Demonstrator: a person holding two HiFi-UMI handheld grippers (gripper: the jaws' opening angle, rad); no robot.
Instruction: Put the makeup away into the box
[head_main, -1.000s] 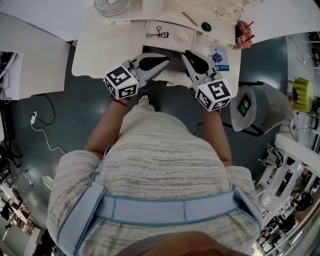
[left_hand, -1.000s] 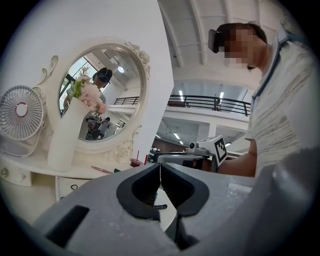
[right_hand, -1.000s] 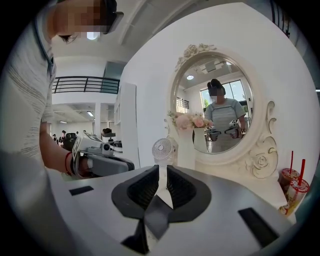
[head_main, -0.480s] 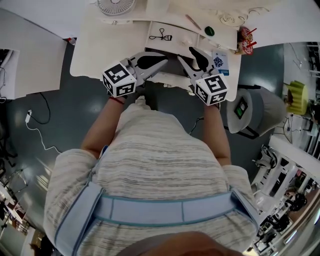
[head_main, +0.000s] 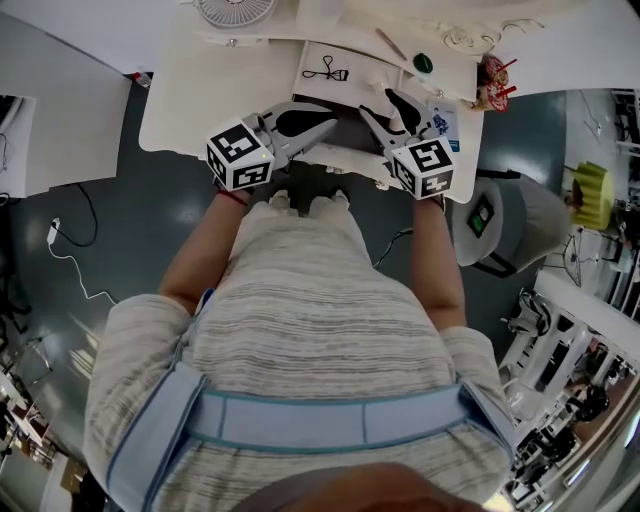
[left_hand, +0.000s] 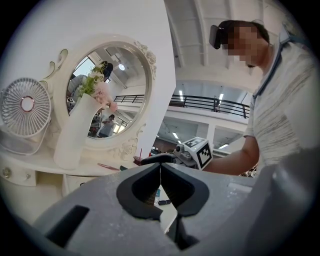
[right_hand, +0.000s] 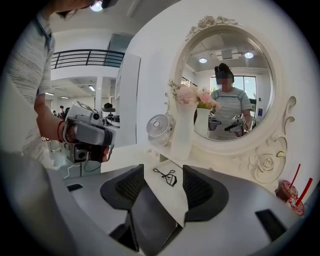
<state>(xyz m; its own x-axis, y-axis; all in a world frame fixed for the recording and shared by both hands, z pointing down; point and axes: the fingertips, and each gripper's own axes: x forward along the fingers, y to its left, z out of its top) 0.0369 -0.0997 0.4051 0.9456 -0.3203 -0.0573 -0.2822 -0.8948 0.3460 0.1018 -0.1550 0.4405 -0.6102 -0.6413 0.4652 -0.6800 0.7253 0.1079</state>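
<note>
Left gripper (head_main: 325, 122): fingers pressed together tip to tip, nothing btwn them. It hangs over the near edge of the vanity top (head_main: 200, 90). Right gripper (head_main: 380, 103): fingers spread, gap empty, touching nothing.

Eyelash curler (right_hand: 166, 176) lies flat on the pale top, straight ahead of the right fingers. It's framed in their gap but well beyond the tips, and also ahead of the left tips. Dark box (head_main: 345, 125) sits just under and btwn the two sets of fingers, nearer than the curler.

Other bits:
- Small pale item (head_main: 378, 82) just past the right tips.
- Green round pot (head_main: 423, 63) further ahead, to the right of the right tips.
- Thin pencil-like stick (head_main: 385, 42) further ahead of the right tips.

Can't tell what these three are exactly.

Handling, as a guess: curler is prob. metal, so light, stiff, thin & slippery. It lies low on the top, so a shallow pinch likely skids off.
- Best hold: across the two shanks near the pivot, where they run close together.
- Avoid the finger loops (fingers would close on air) and the curved head.
- Set one finger down each side and close firmly. It won't crush.
- Weight is no issue, but it may swing in a narrow grip.

Carry is short, back toward the box under the fingers.
</note>
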